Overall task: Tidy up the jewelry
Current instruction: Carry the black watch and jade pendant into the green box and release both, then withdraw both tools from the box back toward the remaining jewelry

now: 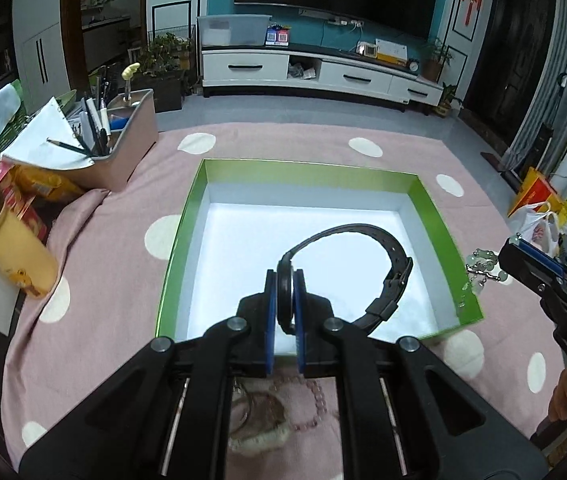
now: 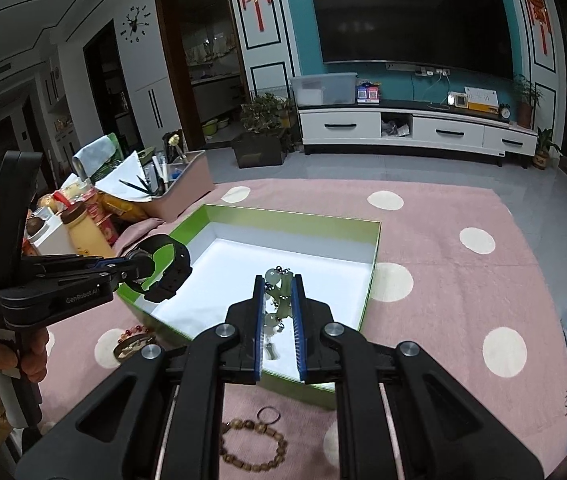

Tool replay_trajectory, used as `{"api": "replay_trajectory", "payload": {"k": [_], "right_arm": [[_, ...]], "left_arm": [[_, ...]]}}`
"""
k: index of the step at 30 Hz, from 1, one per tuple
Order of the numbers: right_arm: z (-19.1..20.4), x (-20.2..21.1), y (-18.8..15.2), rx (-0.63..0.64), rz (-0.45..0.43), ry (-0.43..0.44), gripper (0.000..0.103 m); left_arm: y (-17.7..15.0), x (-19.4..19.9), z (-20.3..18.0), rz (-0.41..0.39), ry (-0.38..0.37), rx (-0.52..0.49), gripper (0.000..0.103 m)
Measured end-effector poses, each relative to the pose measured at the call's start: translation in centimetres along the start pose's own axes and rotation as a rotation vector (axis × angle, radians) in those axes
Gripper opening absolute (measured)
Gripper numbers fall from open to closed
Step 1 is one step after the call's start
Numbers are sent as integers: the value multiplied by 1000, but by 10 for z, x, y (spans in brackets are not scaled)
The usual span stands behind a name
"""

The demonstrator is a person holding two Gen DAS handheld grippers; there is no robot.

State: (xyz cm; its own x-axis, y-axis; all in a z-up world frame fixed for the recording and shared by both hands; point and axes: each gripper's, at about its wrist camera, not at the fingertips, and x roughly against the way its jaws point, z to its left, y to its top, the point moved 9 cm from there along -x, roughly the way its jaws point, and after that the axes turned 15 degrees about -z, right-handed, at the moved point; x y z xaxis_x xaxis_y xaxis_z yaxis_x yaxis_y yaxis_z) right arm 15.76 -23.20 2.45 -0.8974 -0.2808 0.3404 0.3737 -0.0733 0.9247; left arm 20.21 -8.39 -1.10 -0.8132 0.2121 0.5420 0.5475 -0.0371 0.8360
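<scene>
A green box [image 1: 187, 216] with a white inside sits open on the pink dotted cloth. My left gripper [image 1: 285, 280] is shut on a black wristwatch [image 1: 387, 268], holding it over the box's near part; it shows in the right wrist view [image 2: 163, 264] too. My right gripper [image 2: 279, 284] is shut on a pale green bead bracelet [image 2: 277, 278] with small metal beads, above the box [image 2: 369, 280]. That bracelet also shows at the box's right rim [image 1: 483, 264]. A wooden bead bracelet [image 2: 251, 444] and a small ring [image 2: 268, 414] lie on the cloth in front of the box.
A pink organiser [image 1: 123, 148] with pens and paper stands at the far left. A yellow bottle [image 1: 11, 252] and snack packs lie beside it. Plastic bags [image 1: 539, 232] sit at the right. More beads [image 2: 135, 340] lie left of the box.
</scene>
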Motion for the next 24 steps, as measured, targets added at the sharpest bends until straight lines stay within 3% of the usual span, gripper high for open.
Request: {"api": "replay_trajectory", "payload": {"k": [10,11,12,13,15,24], "right_arm": [[-12,-50,-16,-17,83,-47,15],[-14,-53,-18,-26,91,-56,17],[-16,-55,-20,-36,97,-60,25],[-18,-56,-23,-46,104,-65,34],[-22,-53,-24,-56,96,-76,42],[-39,-8,-26,-112,60,-116,45]], "left_arm": [[-1,-39,6,51,63,-16,9],[0,-40,7,55,64,-10,16],[-1,-41,8,55,65,-4,27],[0,-40,9,53,67,-2,32],[0,-38,12,47,72,-4,47],[-3,-4,35,17,95,26,64]]}}
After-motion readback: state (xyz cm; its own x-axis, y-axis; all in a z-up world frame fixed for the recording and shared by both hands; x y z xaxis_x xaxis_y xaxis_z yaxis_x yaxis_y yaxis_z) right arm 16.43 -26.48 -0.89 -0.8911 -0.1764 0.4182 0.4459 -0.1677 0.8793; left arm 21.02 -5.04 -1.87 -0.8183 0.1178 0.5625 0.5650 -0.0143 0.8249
